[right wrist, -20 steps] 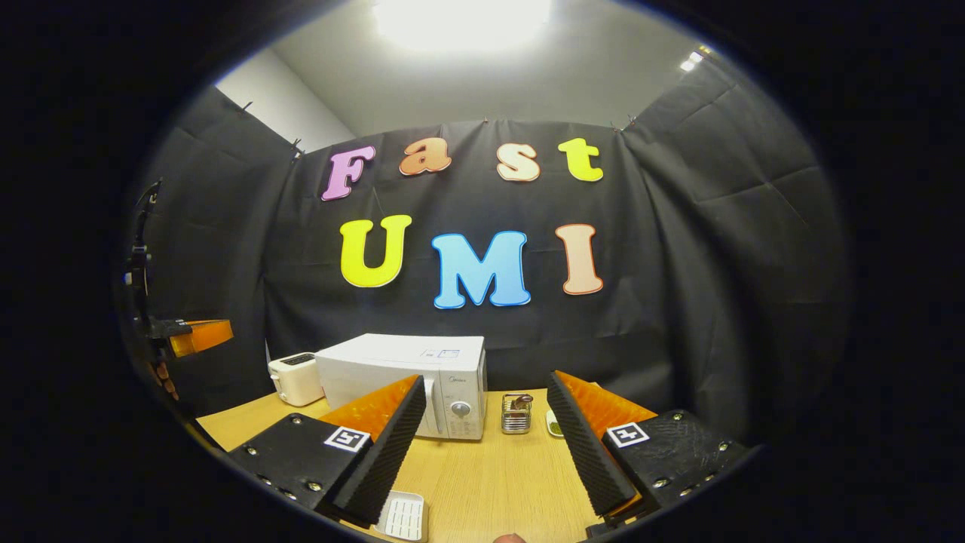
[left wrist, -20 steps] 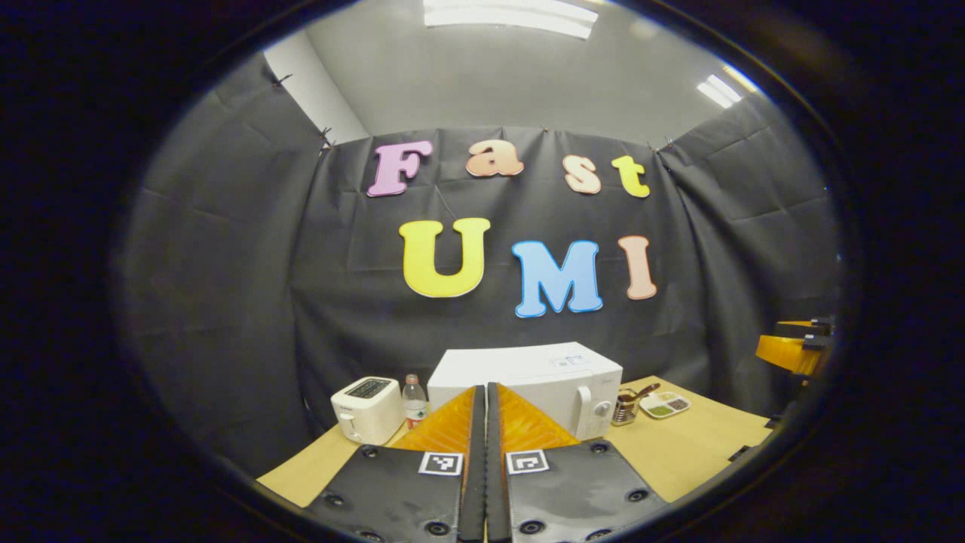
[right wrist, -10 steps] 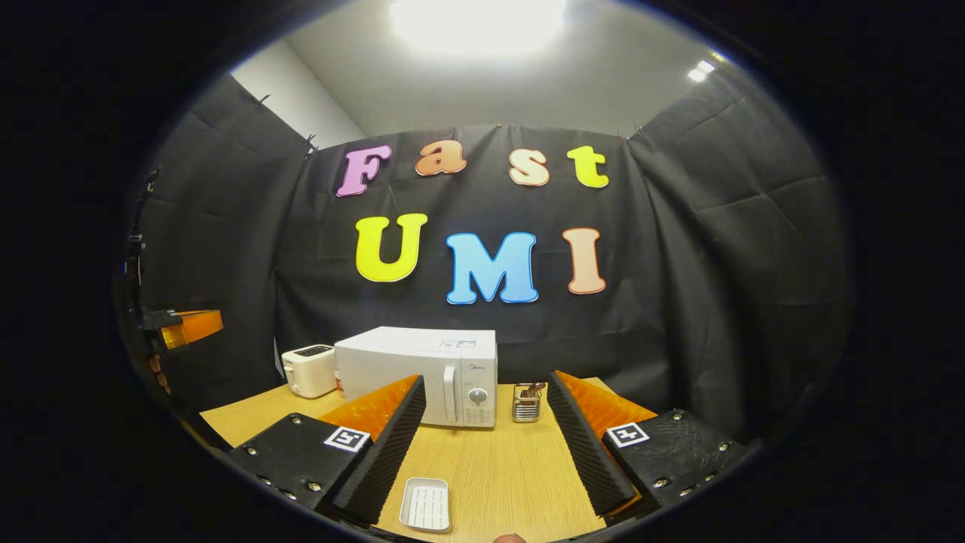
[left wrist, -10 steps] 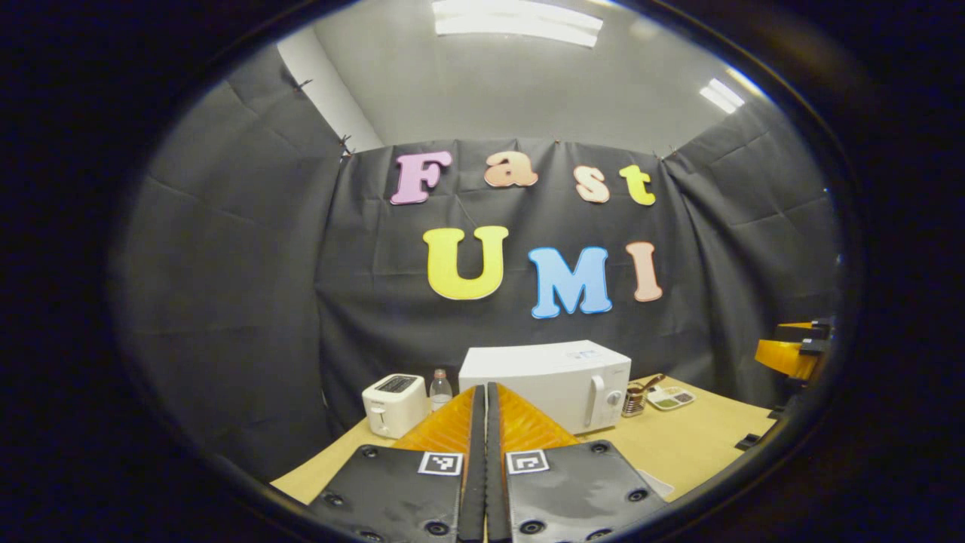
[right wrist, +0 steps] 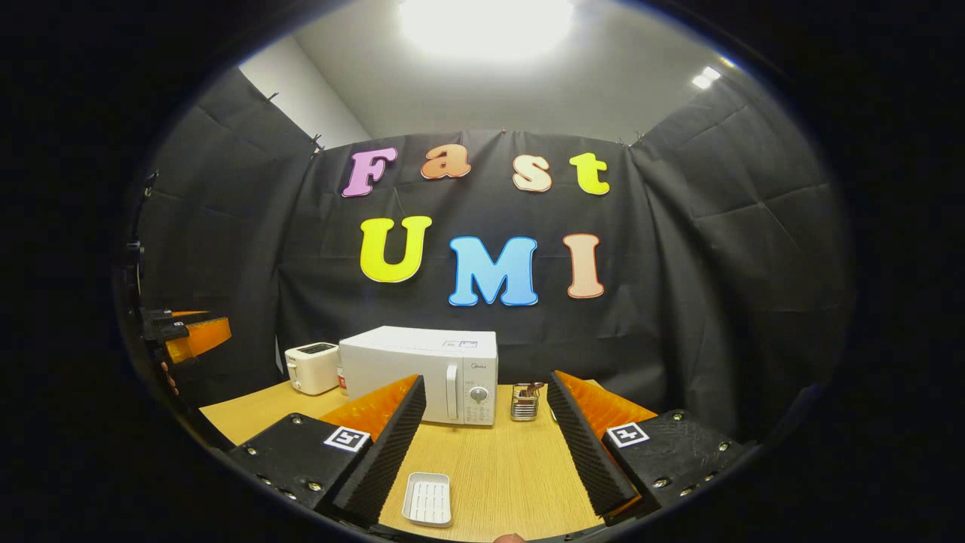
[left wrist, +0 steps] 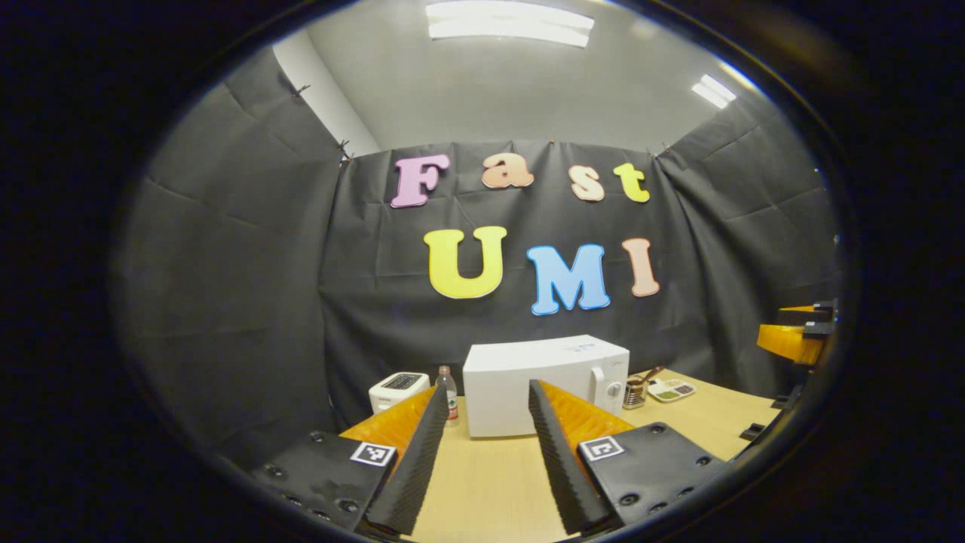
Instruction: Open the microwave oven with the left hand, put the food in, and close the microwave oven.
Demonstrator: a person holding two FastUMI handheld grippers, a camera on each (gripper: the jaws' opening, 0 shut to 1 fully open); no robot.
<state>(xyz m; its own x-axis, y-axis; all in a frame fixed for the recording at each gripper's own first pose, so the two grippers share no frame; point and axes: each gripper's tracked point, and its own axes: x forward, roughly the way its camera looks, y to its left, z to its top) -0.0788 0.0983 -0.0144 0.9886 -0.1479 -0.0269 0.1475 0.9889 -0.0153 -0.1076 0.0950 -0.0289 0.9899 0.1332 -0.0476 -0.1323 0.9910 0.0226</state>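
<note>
Left gripper view. Left gripper [left wrist: 482, 452]: bottom centre of the frame, fingers spread wide apart, nothing between them, above the wooden table [left wrist: 490, 490]. Microwave [left wrist: 544, 385]: white, door closed, lower centre, standing on the table just beyond the fingertips and well apart from them; handle and knob on its right end. Toaster [left wrist: 397, 390]: white, left of the microwave. Bottle [left wrist: 448, 400]: clear, with a red label, between toaster and microwave. Metal holder [left wrist: 637, 388]: right of the microwave, with a utensil handle sticking out. Divided tray [left wrist: 671, 390]: white, just right of the holder, with green and dark portions, probably the food, though too small to make out. The other gripper [left wrist: 791, 339]: at the right edge of the frame.

Right gripper view. Right gripper [right wrist: 486, 445]: bottom of the frame, fingers released and wide apart, empty, above the table [right wrist: 497, 475]. Microwave [right wrist: 418, 369]: left of centre, door closed, upright handle and control panel on its right end. Toaster [right wrist: 313, 367]: just left of the microwave. Metal holder [right wrist: 524, 400]: just right of the microwave, seen between the fingers. Small white ridged dish [right wrist: 428, 499]: on the table at lower centre, near the left finger. The other gripper [right wrist: 188, 335]: at the left edge of the frame, mid height.
</note>
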